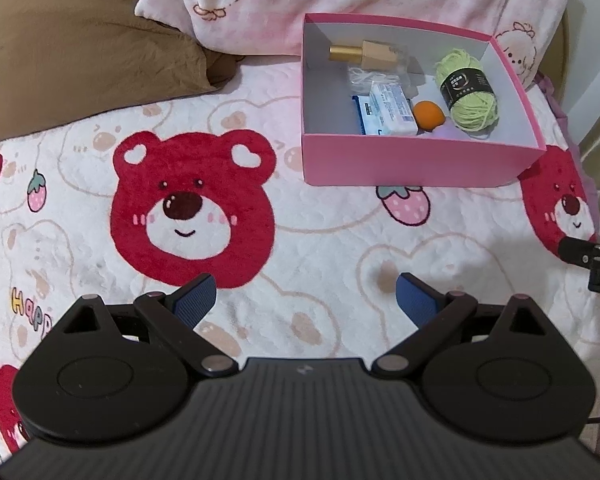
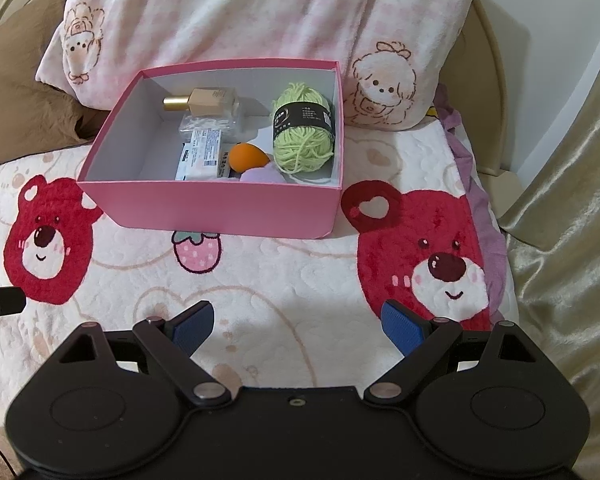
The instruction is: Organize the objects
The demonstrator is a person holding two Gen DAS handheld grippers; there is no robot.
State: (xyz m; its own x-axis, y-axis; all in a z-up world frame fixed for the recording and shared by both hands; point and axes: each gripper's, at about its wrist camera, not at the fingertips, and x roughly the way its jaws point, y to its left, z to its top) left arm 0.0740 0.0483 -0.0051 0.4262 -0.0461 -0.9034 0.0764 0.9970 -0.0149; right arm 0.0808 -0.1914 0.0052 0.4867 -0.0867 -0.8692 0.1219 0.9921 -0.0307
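Starting at the left claw [image 1: 305, 294]: blue pads spread wide apart, nothing between them, hovering over the bear-print blanket [image 1: 340, 232] on the bed. From this claw the pink box [image 1: 420, 162] sits ahead and off to the right, well apart, so any reach from here has to swing rightward.

Across to the right claw [image 2: 298, 322]: jaws apart as well, empty. Here the box lies almost straight ahead, just a touch left of centre, its near wall facing the claw. That makes the right hand look the better placed of the two.

Inside the box, running left to right from the right claw: a gold-capped bottle [image 2: 204, 102] lies on its side at the back, its long axis running across the claw's line; below it a clear packet [image 2: 204, 124] and a white carton [image 2: 200, 154]; then an orange egg-shaped sponge [image 2: 246, 156] with something lilac [image 2: 260, 176] tucked against the near wall; and far right, the green yarn skein [image 2: 302, 132], standing roughly upright, its long axis pointing away from the claw.

Nothing loose shows on the blanket, so I'd judge the gathering is nearly done.
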